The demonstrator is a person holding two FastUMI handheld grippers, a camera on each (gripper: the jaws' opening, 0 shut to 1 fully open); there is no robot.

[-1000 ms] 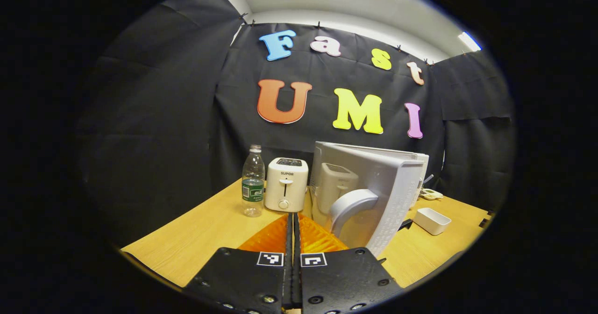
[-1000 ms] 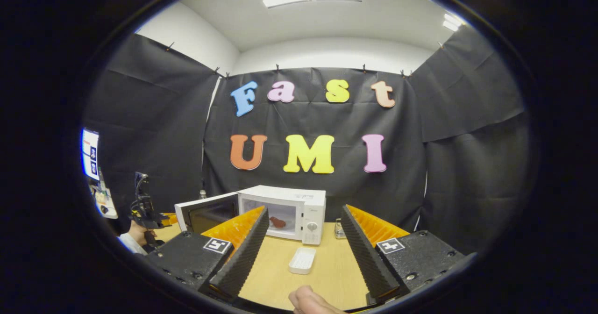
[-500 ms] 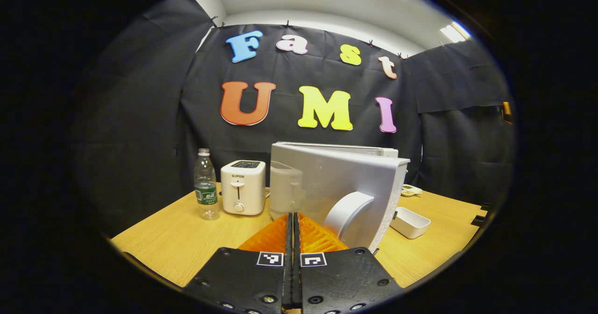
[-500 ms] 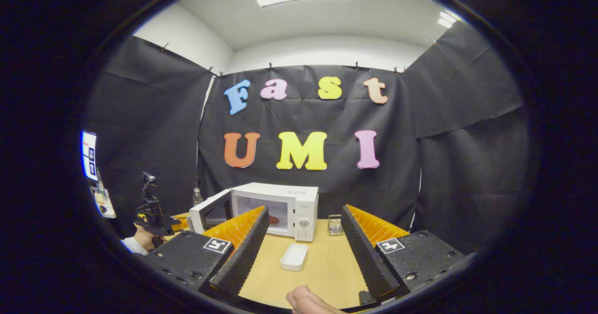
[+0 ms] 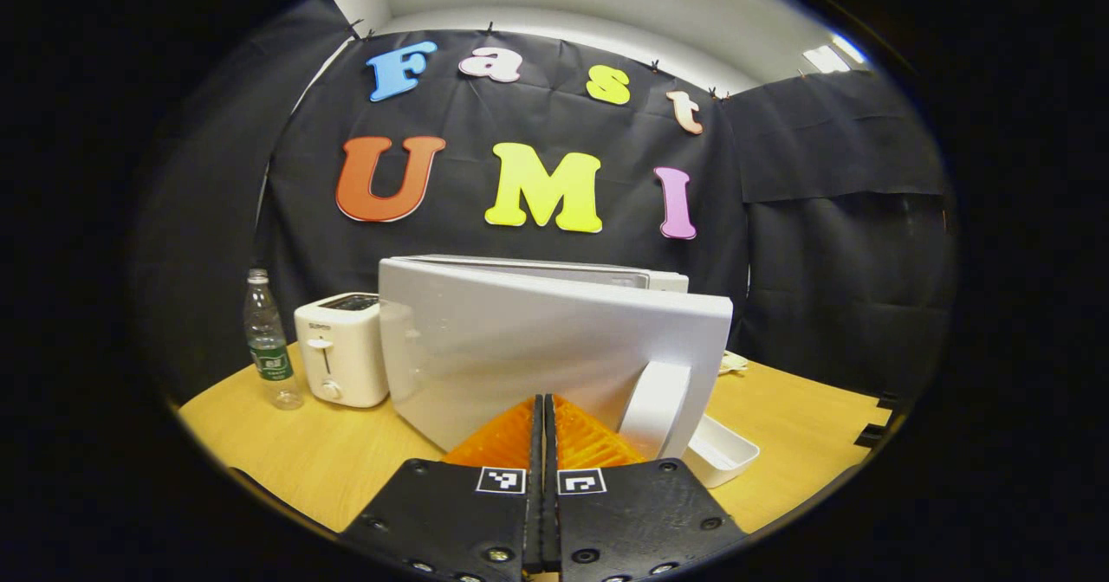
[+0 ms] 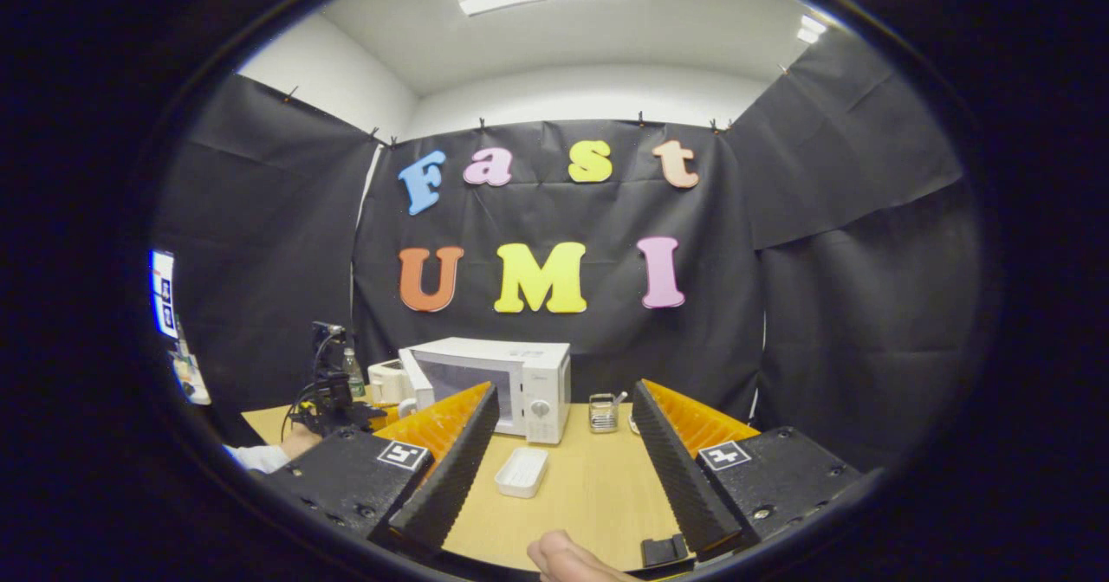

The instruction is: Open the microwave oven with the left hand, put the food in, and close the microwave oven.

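- The left gripper (image 5: 543, 409) has its fingers pressed together with nothing between them, just in front of the microwave door (image 5: 537, 348), which stands between it and the oven cavity and hides the food.
- The door's curved handle (image 5: 654, 409) is just right of the fingertips; I cannot tell whether they touch the door.
- A small white tray (image 5: 723, 452) lies on the wooden table (image 5: 346, 461) beside the door's lower right corner.
- To the door's left stand a white toaster (image 5: 340, 350) and, farther left, a clear water bottle (image 5: 267, 344).
- The right gripper (image 6: 563, 430) hangs spread wide and empty over the near table edge, well apart from the microwave (image 6: 498, 387).
- Between its fingers, farther off, lie the tray and then the microwave, door almost closed.
- A small wire holder (image 6: 602, 413) stands right of the microwave.
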